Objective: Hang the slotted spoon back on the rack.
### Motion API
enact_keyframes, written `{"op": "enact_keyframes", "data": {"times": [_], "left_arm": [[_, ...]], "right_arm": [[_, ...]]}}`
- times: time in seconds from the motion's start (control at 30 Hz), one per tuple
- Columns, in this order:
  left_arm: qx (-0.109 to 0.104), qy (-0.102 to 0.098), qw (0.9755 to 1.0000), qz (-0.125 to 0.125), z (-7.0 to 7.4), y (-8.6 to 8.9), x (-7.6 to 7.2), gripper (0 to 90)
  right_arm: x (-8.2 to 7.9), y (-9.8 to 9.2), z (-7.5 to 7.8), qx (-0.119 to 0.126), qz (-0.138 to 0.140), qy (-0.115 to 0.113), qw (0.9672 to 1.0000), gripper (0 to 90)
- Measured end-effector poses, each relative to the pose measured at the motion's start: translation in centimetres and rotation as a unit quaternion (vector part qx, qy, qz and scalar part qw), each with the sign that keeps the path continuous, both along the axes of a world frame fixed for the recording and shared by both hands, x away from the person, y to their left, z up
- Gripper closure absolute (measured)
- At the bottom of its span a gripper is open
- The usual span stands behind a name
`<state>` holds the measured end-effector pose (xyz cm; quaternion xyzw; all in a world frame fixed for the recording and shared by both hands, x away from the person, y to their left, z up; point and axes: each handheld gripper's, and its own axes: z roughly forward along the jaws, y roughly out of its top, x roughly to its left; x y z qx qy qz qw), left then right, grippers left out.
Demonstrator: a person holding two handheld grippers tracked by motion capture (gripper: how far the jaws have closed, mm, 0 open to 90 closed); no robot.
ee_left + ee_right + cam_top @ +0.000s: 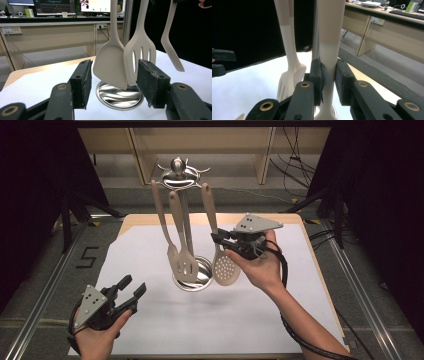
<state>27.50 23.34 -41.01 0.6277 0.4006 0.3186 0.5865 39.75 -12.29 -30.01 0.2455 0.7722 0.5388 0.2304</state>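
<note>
I hold the right gripper (218,239) level, its jaws clamped on the handle of the beige skimmer (226,268), which hangs from the chrome utensil stand (178,174) at the middle of the bench (150,325); the side-on grip suits lifting it off its hook. The solid turner (110,66) and slotted turner (140,60) hang beside it over the stand's round base (117,96). My left gripper (131,292) waits low at the near left, jaws spread wide and empty. White sheet on wood; desks and monitors behind.
</note>
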Motion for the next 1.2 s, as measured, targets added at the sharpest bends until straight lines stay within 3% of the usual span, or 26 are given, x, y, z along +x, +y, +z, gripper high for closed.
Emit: {"op": "enact_keyframes", "data": {"times": [0.1, 0.13, 0.3, 0.4, 0.47, 0.6, 0.67, 0.7, 0.8, 0.9, 1.03, 1.1, 1.13, 1.2], "left_arm": [[0.001, -0.001, 1.0000, 0.000, 0.03, 0.01, -0.02, 44.7], [0.001, -0.001, 1.0000, 0.000, 0.03, 0.03, -0.01, 44.7], [0.000, 0.000, 1.0000, 0.000, 0.00, 0.00, 0.00, 44.7], [0.001, 0.000, 1.0000, 0.000, 0.00, 0.01, -0.01, 44.7], [0.001, 0.000, 1.0000, 0.000, -0.01, 0.00, -0.01, 44.7], [0.001, 0.001, 1.0000, 0.000, -0.04, 0.02, -0.02, 44.7], [0.001, -0.001, 1.0000, 0.000, -0.02, 0.01, -0.03, 44.7], [0.001, -0.001, 1.0000, 0.000, -0.01, 0.02, -0.03, 44.7], [0.001, 0.000, 1.0000, 0.000, -0.05, 0.03, -0.03, 44.6], [0.001, 0.001, 1.0000, 0.000, -0.05, 0.01, -0.03, 44.7], [0.002, 0.002, 1.0000, 0.000, -0.09, 0.06, -0.02, 44.6], [0.001, 0.000, 1.0000, -0.001, -0.14, 0.05, 0.02, 44.6], [-0.003, -0.004, 1.0000, -0.004, -0.20, 0.03, 0.12, 44.6], [-0.001, -0.003, 1.0000, -0.003, -0.22, 0.05, 0.11, 44.6]], "right_arm": [[-0.03, 0.14, -0.05, 0.005, 0.008, 0.019, 0.9998, 78.0], [0.08, 0.12, -0.07, 0.000, 0.001, 0.004, 1.0000, 78.1], [0.27, 0.20, -0.05, -0.001, 0.005, 0.007, 1.0000, 78.0], [0.22, 0.35, -0.05, 0.004, 0.002, 0.023, 0.9997, 78.0], [0.40, 0.38, -0.03, -0.002, 0.005, 0.015, 0.9999, 78.1], [0.43, 0.57, -0.07, 0.000, 0.000, 0.025, 0.9997, 78.0], [0.66, 0.59, -0.10, -0.008, 0.004, 0.012, 0.9999, 78.0], [0.67, 0.72, -0.18, -0.002, 0.009, 0.021, 0.9997, 78.0], [0.76, 0.76, -0.20, -0.007, 0.002, 0.011, 0.9999, 78.0], [0.66, 0.95, -0.27, 0.000, 0.000, 0.026, 0.9997, 77.9], [0.86, 0.98, -0.35, -0.006, 0.006, 0.015, 0.9999, 77.7], [0.73, 1.04, -0.42, -0.003, 0.004, 0.025, 0.9997, 77.5], [0.85, 1.05, -0.48, -0.003, 0.010, 0.014, 0.9998, 77.4], [0.58, 1.04, -0.52, -0.004, 0.004, 0.027, 0.9996, 77.3]]}}
